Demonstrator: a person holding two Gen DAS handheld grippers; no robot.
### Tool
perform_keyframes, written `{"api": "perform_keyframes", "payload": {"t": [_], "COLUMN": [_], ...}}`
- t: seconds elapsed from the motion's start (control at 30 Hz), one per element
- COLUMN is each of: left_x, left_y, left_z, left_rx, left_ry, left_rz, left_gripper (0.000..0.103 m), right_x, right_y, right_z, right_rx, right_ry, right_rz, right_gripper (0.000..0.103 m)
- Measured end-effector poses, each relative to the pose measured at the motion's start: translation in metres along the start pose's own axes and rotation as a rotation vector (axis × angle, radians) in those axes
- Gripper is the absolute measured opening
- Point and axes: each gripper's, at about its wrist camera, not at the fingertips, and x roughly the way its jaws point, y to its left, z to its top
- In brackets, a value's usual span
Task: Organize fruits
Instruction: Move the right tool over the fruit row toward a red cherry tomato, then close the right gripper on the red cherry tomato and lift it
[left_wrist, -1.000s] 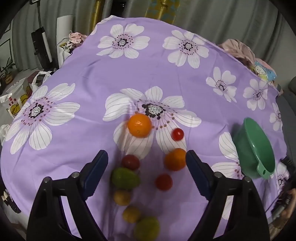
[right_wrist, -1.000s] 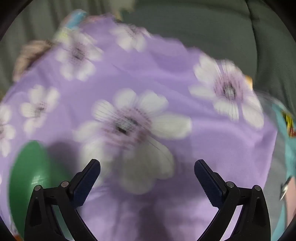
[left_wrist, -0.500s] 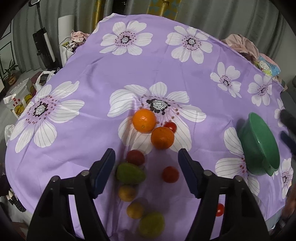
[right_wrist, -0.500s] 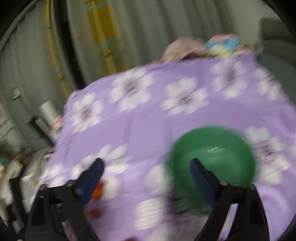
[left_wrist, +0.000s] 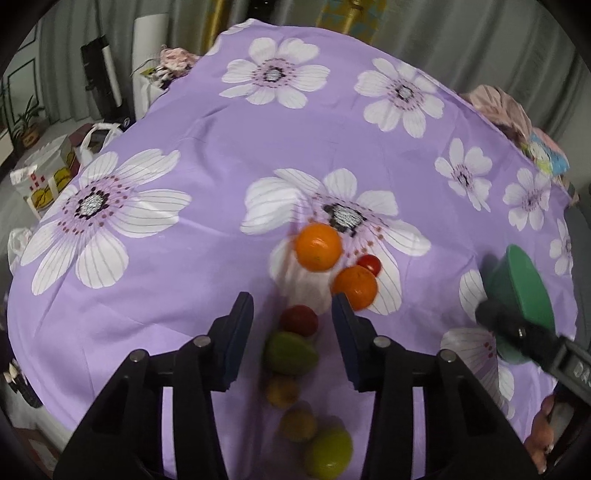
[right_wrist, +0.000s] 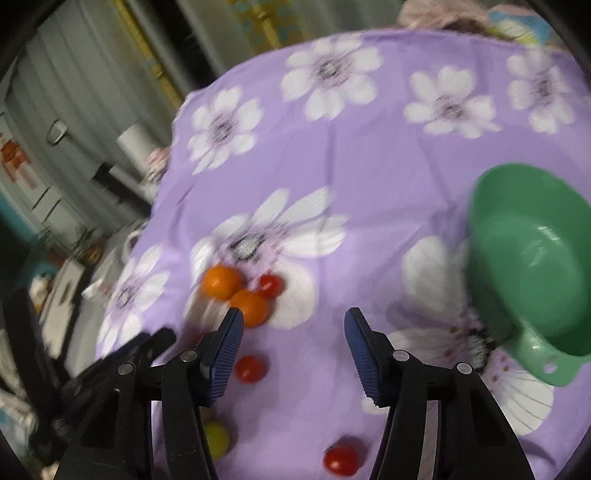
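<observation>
Fruits lie clustered on the purple flowered cloth (left_wrist: 207, 258) toward its near edge. From the left wrist, the left gripper (left_wrist: 291, 317) hangs released over a red fruit (left_wrist: 299, 319) and a green mango (left_wrist: 290, 352), whose long axis runs across the jaws; better, I judge, to turn and close across its narrow width. From the right wrist, the right gripper (right_wrist: 293, 332) is released too, holding nothing, with the green bowl (right_wrist: 532, 273) near the cloth's right edge, its handle tab pointing toward the camera.
</observation>
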Motion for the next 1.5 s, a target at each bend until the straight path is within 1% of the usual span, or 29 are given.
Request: {"api": "perform_keyframes", "payload": {"t": [0.03,0.07,0.17,0.2,0.33,0.4,0.43,0.47,0.57,0.63,0.7,0.77,0.87,0.93,1.07,1.13,1.23,1.27,1.33,1.37,1.43,1.5], "left_x": [-0.001,-0.002,-0.002,-0.002,-0.001,-0.002,-0.002,-0.001,0.001,0.005,0.01,0.014,0.02,0.028,0.041,0.05,0.06,0.062,0.063,0.065,0.069,0.07], "left_y": [0.007,0.012,0.027,0.03,0.034,0.029,0.027,0.025,0.014,0.006,-0.002,-0.012,-0.032,-0.042,-0.056,-0.057,-0.057,-0.057,-0.059,-0.059,-0.061,-0.064], "left_z": [0.002,0.004,0.007,0.008,0.008,0.007,0.006,0.006,0.002,0.0,-0.003,-0.007,-0.016,-0.02,-0.023,-0.024,-0.028,-0.028,-0.028,-0.028,-0.03,-0.031], "left_rx": [-0.026,-0.043,-0.104,-0.114,-0.124,-0.106,-0.098,-0.086,-0.052,-0.034,-0.004,0.03,0.099,0.126,0.171,0.174,0.174,0.176,0.174,0.171,0.162,0.17], "left_ry": [-0.004,-0.008,-0.013,-0.012,-0.003,0.0,-0.001,0.001,0.021,0.056,0.1,0.125,0.138,0.161,0.188,0.213,0.253,0.256,0.238,0.231,0.254,0.25], "left_rz": [0.0,0.0,0.008,0.011,0.012,0.003,-0.002,-0.01,-0.055,-0.088,-0.12,-0.145,-0.15,-0.159,-0.165,-0.145,-0.127,-0.122,-0.106,-0.095,-0.114,-0.122], "left_gripper": [0.042,0.042,0.042,0.042,0.042,0.042,0.042,0.042,0.042,0.042,0.042,0.042,0.042,0.042,0.04,0.037,0.035,0.035,0.035,0.032,0.028,0.027], "right_x": [0.002,0.005,0.02,0.029,0.057,0.063,0.063,0.06,0.048,0.032,0.018,0.008,-0.006,-0.008,-0.002,0.0,0.004,0.006,0.011,0.013,0.015,0.017], "right_y": [0.002,0.005,0.025,0.032,0.049,0.048,0.043,0.036,0.017,0.0,-0.015,-0.025,-0.025,-0.024,-0.021,-0.015,-0.011,-0.011,-0.012,-0.013,-0.012,-0.012], "right_z": [-0.001,0.0,0.0,-0.001,-0.013,-0.016,-0.016,-0.014,-0.008,-0.005,-0.005,-0.008,-0.017,-0.025,-0.041,-0.051,-0.063,-0.066,-0.074,-0.077,-0.082,-0.084], "right_rx": [0.013,0.016,-0.048,-0.072,-0.138,-0.142,-0.129,-0.103,-0.036,0.018,0.054,0.071,0.022,0.005,-0.028,-0.063,-0.088,-0.093,-0.104,-0.106,-0.111,-0.123], "right_ry": [0.016,0.026,0.047,0.071,0.138,0.157,0.162,0.163,0.126,0.106,0.119,0.117,0.093,0.09,0.14,0.148,0.163,0.168,0.179,0.184,0.188,0.193], "right_rz": [0.024,0.025,-0.037,-0.052,-0.073,-0.072,-0.065,-0.057,-0.054,-0.045,-0.045,-0.063,-0.111,-0.127,-0.135,-0.15,-0.138,-0.141,-0.179,-0.199,-0.205,-0.212], "right_gripper": [0.059,0.059,0.059,0.059,0.059,0.056,0.05,0.047,0.046,0.046,0.046,0.046,0.046,0.046,0.046,0.046,0.046,0.046,0.046,0.046,0.046,0.046]}}
